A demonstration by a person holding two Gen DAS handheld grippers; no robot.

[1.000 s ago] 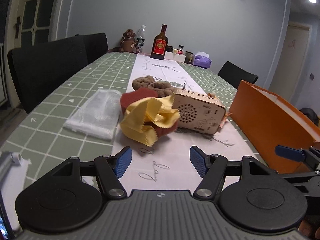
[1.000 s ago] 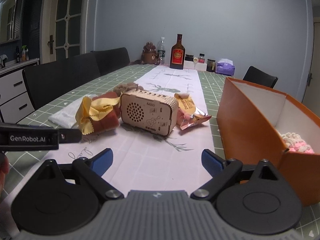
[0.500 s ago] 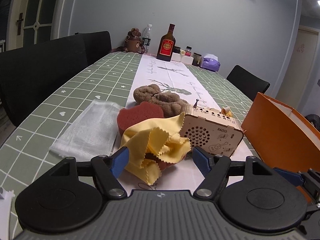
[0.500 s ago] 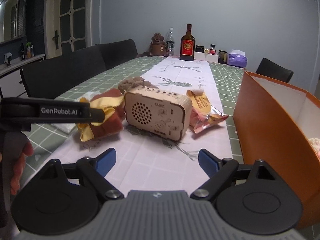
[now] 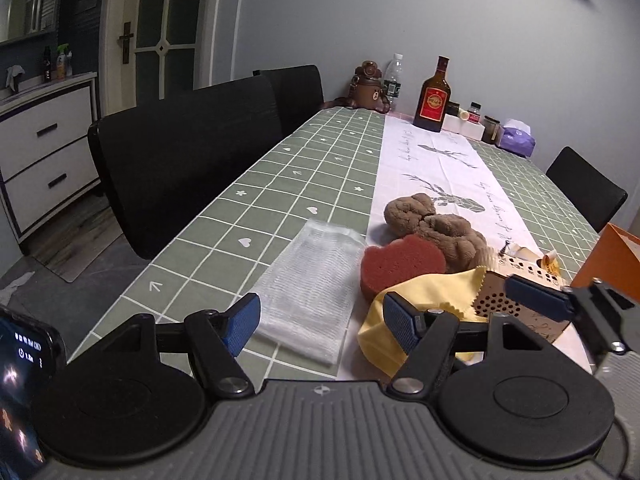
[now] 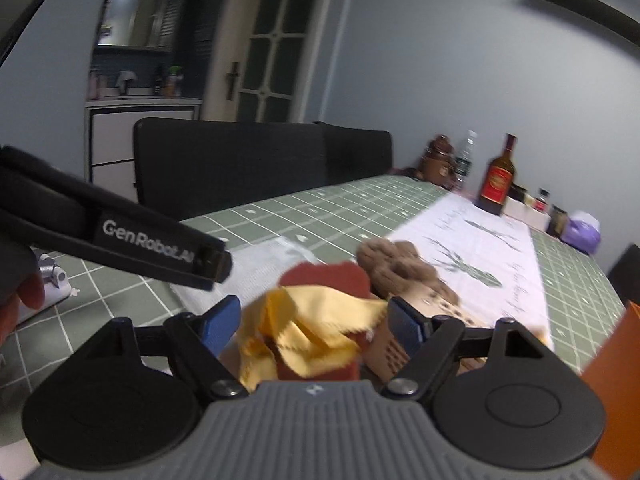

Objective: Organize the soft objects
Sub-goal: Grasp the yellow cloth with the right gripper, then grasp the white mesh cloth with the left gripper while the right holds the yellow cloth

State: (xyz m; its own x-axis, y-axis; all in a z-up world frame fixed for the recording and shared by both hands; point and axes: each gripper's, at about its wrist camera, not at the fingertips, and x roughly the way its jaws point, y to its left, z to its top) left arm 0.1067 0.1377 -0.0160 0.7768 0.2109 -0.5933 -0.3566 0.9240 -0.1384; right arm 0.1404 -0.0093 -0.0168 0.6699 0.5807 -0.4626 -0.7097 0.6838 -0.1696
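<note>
A yellow cloth (image 6: 308, 336) lies crumpled over a red heart-shaped sponge (image 5: 400, 266), with a brown plush towel (image 5: 436, 226) behind and a white mesh cloth (image 5: 316, 284) to the left. My left gripper (image 5: 320, 326) is open, with the near end of the mesh cloth between its fingers. My right gripper (image 6: 312, 326) is open, its fingers on either side of the yellow cloth (image 5: 424, 300) and the sponge (image 6: 324, 280). The right gripper's blue finger (image 5: 536, 300) shows in the left wrist view. An orange box (image 5: 612, 256) stands at the right.
A wooden radio (image 5: 516, 296) sits right of the sponge, touching the yellow cloth. Black chairs (image 5: 188, 152) line the table's left side. A bottle (image 5: 434, 98), a brown bear figure (image 5: 368, 88), jars and a purple tissue pack (image 5: 518, 140) stand at the far end.
Both grippers have moved left and closer to the pile. The right one now straddles the yellow cloth, the left one has swung to the white mesh cloth. Both stay open.
</note>
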